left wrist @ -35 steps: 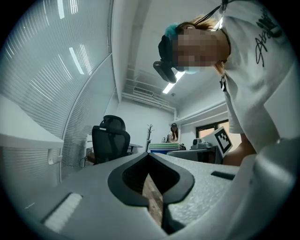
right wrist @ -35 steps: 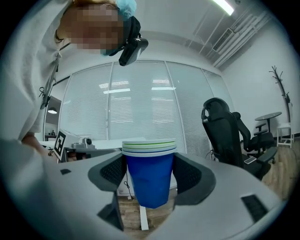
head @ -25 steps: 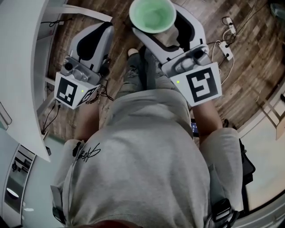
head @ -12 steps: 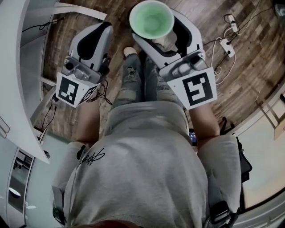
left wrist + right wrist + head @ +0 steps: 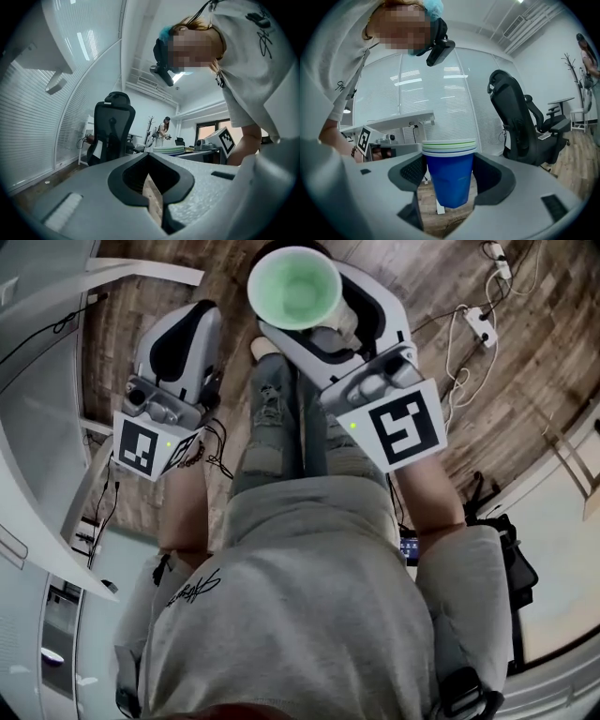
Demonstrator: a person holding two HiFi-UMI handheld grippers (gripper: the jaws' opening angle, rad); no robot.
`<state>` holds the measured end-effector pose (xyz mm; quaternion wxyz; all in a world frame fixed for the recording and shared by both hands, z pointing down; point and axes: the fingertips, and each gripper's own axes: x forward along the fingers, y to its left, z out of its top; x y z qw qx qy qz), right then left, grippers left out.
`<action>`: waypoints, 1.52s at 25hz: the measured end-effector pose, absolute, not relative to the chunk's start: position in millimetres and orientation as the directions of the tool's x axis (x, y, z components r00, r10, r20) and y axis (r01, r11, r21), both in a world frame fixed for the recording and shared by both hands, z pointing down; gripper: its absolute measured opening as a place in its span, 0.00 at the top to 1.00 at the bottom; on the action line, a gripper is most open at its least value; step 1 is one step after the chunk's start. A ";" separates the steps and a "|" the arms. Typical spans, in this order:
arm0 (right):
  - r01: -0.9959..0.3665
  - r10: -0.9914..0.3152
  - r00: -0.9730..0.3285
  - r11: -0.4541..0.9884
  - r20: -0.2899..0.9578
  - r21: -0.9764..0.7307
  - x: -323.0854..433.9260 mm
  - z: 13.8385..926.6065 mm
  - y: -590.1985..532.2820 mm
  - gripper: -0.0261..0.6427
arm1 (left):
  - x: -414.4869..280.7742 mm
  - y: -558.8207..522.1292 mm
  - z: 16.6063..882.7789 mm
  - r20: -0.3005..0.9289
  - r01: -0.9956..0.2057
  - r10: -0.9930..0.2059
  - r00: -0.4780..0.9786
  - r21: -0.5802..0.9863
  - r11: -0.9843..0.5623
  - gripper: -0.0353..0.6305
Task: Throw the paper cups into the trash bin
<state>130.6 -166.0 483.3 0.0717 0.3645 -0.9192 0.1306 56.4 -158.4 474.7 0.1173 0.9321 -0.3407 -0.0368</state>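
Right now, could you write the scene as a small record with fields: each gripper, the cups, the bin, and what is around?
left gripper: jaws together, nothing between them
right gripper: shut on the paper cups
paper cups: nested stack, blue outside, green inside, upright, mouth up
trash bin: not seen in any view
floor: wooden boards
office chair: black, stands behind the cups in the right gripper view
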 end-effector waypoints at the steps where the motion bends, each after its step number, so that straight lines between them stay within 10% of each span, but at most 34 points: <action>1: -0.687 -0.646 -0.726 0.700 0.236 -0.195 129.7 492.4 -166.7 0.50 | 56.2 -159.9 481.6 0.018 -0.625 -0.641 0.768 0.246 -0.741 0.95; 38: -0.665 -0.527 -0.737 0.677 0.424 -0.316 111.7 757.3 -150.1 0.50 | 63.6 -143.3 722.4 0.215 -0.610 -0.577 0.788 0.407 -0.680 0.95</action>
